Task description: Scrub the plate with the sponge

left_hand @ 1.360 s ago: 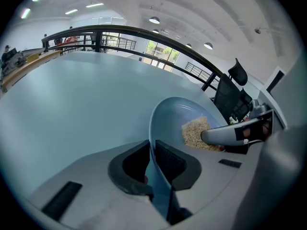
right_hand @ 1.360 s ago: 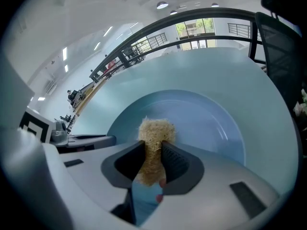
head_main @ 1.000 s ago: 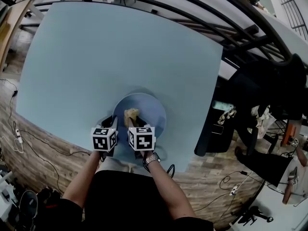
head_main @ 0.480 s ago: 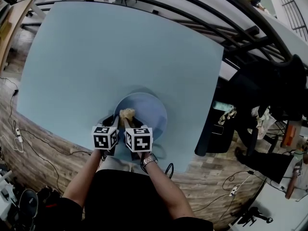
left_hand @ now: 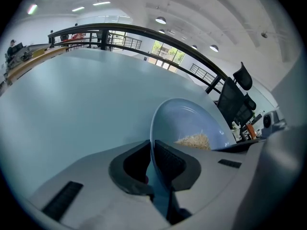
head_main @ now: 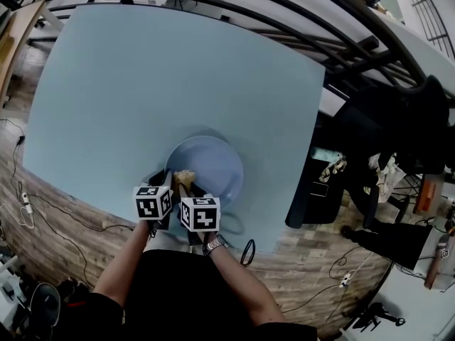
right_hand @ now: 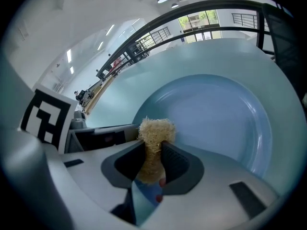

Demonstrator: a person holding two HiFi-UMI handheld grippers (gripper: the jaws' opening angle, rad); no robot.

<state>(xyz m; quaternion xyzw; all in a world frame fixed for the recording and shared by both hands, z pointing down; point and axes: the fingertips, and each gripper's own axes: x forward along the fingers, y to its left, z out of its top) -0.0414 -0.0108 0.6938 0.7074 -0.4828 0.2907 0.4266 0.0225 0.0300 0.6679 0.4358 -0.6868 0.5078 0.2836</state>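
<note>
Pinching a tuft of pale, fibrous sponge (right_hand: 156, 131), the dark fingers (right_hand: 176, 161) of the right gripper (right_hand: 154, 150) are closed tight on its lower part, and its frayed top stands out beyond their tips. That top sits over the near inner slope of the light blue plate (right_hand: 220, 114); whether it presses on the surface cannot be told. The left gripper (left_hand: 152, 151) has its fingers clamped on the plate's near rim, one pad on the inside and one on the underside, so the rim runs edge-on between them. In the left gripper view the plate's bowl opens out beyond the tips, and the sponge shows inside it, close to the right gripper's grey body.

In the head view the two grippers lie side by side at the plate's near-left edge, the left marker cube (head_main: 153, 203) just beside the right marker cube (head_main: 200, 213). A wristwatch (head_main: 213, 244) sits on the right wrist behind them. The plate rests near the person's edge of the pale blue tabletop (head_main: 142, 84). A dark railing (head_main: 284, 6) curves past the far side, a black chair (left_hand: 242, 78) stands off to the right, and a wooden floor (head_main: 298, 261) shows below the tabletop's edge.
</note>
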